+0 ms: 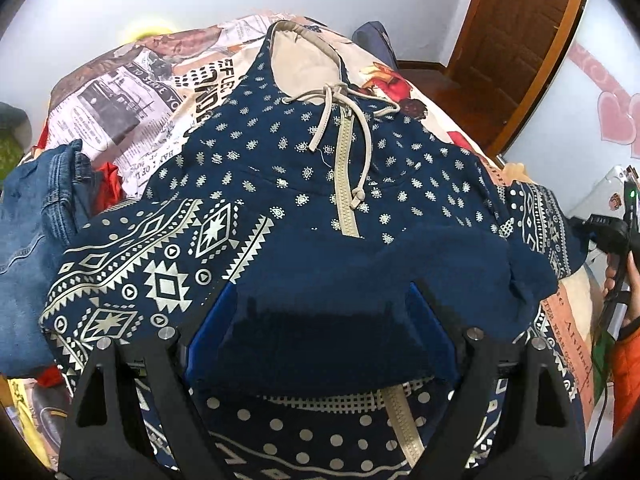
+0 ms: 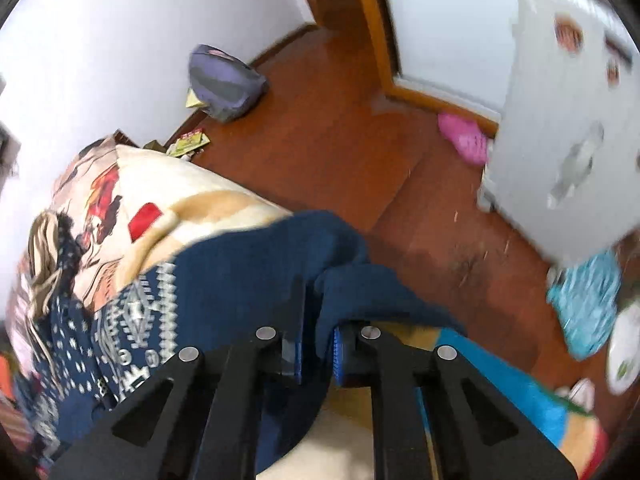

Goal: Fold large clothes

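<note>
Hoodie (image 1: 304, 184): was spread face-up on bedspread (image 1: 132, 92), hem doubled toward hood.
Left gripper (image 1: 320, 320): was wide apart, hem draped between.
Right gripper (image 2: 318, 344): was clamped on far-right hem.

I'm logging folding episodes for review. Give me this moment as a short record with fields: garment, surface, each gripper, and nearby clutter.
garment: navy patterned hoodie, front up, beige zipper closed, hood away from the camera
surface: bed with a printed blanket
left gripper: jaws spread wide, plain navy hem draped between them; grip cannot be told
right gripper: jaws closed on a navy fold of the hoodie at the bed edge
clutter: jeans beside the hoodie; purple bag and pink item on the wooden floor
</note>
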The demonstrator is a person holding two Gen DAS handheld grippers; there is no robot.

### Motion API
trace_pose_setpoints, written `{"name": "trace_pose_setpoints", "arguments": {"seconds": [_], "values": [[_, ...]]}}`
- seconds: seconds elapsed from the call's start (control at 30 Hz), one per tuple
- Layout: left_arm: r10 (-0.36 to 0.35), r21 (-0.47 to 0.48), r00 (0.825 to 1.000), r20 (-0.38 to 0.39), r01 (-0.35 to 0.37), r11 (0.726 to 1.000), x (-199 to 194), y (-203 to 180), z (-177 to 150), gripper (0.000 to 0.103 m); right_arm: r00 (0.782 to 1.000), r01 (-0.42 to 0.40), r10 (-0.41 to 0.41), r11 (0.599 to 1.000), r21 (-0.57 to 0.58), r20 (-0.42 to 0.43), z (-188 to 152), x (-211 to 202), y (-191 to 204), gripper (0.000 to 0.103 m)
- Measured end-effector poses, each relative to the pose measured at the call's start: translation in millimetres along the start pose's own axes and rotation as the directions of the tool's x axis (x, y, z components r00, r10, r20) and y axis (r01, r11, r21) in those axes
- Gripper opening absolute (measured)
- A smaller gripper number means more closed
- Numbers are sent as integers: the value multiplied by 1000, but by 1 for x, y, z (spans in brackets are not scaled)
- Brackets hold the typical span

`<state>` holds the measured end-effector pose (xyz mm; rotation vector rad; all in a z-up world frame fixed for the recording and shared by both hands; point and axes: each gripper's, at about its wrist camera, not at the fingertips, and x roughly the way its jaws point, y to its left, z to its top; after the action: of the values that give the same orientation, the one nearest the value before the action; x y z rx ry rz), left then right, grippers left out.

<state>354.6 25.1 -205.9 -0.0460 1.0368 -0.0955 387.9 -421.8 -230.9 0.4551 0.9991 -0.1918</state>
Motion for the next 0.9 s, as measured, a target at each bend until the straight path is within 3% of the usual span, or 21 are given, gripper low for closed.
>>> {"name": "trace_pose_setpoints", "arguments": {"seconds": [0.2,0.3,0.43,0.53,0.7,0.9], "values": [[3,-8,1000,29,-3,1000,-14,5,0,86,987,-25,56,980,-200,149,8,-62,53,9],[-2,-13,999,43,3,1000,-22,7,-1,86,969,-75,137,956,-283,206,10,-98,84,8],[6,-4,998,66,-5,1000,-33,10,-4,86,939,-168,265,909,-382,218,5,-132,132,8],[11,5,997,82,-12,1000,-43,11,-6,86,917,-248,356,863,-441,180,-6,-144,167,8],[9,5,995,103,-9,1000,-57,18,-12,86,888,-380,458,775,-504,34,-41,-134,220,8],[44,8,992,115,-46,999,-67,30,-23,86,891,-441,420,715,-542,-172,-100,-85,265,8]]}}
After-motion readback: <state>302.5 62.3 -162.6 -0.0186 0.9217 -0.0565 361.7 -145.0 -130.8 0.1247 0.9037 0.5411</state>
